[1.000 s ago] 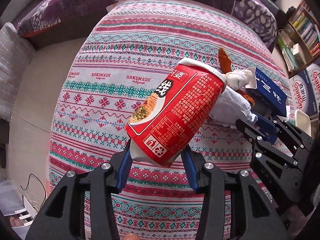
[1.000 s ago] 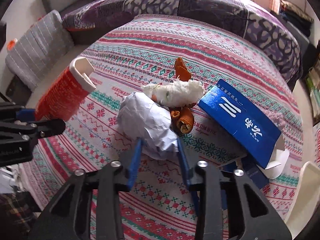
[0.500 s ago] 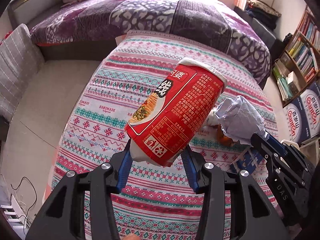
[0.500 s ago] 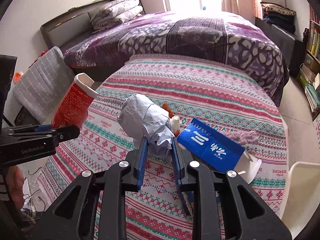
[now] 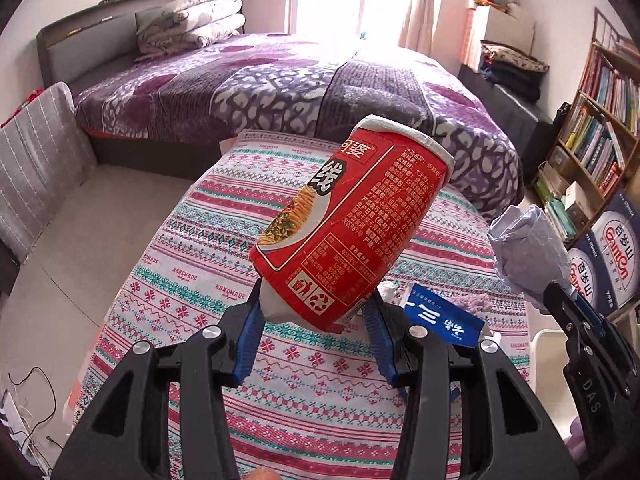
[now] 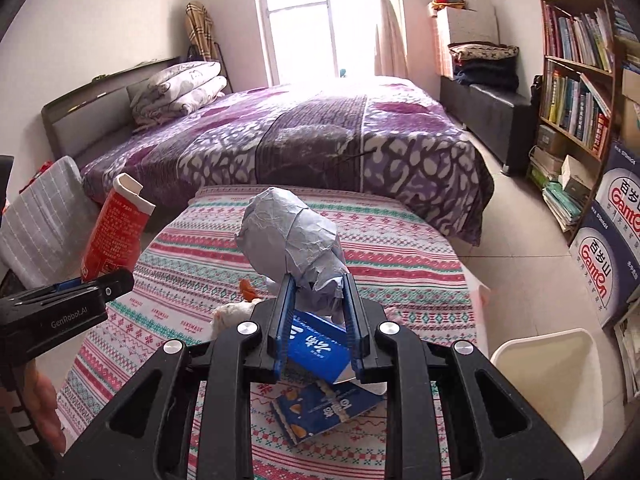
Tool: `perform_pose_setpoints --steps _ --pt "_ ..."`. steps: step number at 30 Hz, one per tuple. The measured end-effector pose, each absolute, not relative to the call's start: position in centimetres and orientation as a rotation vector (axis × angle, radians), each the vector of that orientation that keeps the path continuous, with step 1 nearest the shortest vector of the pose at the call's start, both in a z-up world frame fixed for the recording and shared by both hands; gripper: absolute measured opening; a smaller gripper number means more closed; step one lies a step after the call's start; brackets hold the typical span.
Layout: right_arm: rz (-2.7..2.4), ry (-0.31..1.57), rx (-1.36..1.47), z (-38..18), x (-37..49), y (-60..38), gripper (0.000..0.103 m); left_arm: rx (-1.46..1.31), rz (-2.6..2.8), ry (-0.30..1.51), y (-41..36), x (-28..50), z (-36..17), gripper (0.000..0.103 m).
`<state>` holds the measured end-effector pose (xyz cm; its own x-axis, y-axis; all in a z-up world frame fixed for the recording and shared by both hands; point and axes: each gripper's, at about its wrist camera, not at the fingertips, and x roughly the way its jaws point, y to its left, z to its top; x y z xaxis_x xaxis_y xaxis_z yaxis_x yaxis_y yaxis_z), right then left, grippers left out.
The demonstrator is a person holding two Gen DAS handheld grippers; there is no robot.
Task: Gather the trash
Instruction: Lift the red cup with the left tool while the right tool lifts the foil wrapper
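Gripping a red instant-noodle cup [image 5: 352,220] at its base, the left gripper [image 5: 314,322] holds it tilted above the patterned tablecloth [image 5: 192,280]; the right gripper [image 6: 316,296] pinches a crumpled paper ball [image 6: 290,236].

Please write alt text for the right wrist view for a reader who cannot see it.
The right gripper holds a crumpled grey paper ball above a patterned tablecloth, where a blue carton and a blue snack wrapper lie. At left, the left gripper holds a red noodle cup; a purple bed stands behind.
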<state>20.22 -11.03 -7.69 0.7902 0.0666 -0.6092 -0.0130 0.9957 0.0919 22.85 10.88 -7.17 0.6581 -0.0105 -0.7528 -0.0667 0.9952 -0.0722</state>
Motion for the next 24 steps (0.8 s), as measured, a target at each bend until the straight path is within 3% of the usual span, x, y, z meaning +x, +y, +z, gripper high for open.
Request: perform_pose_setpoints --steps 24 --pt "-0.193 0.652 0.155 -6.9 18.2 -22.2 0.023 -0.058 -0.123 0.824 -1.5 23.3 -6.3 0.047"
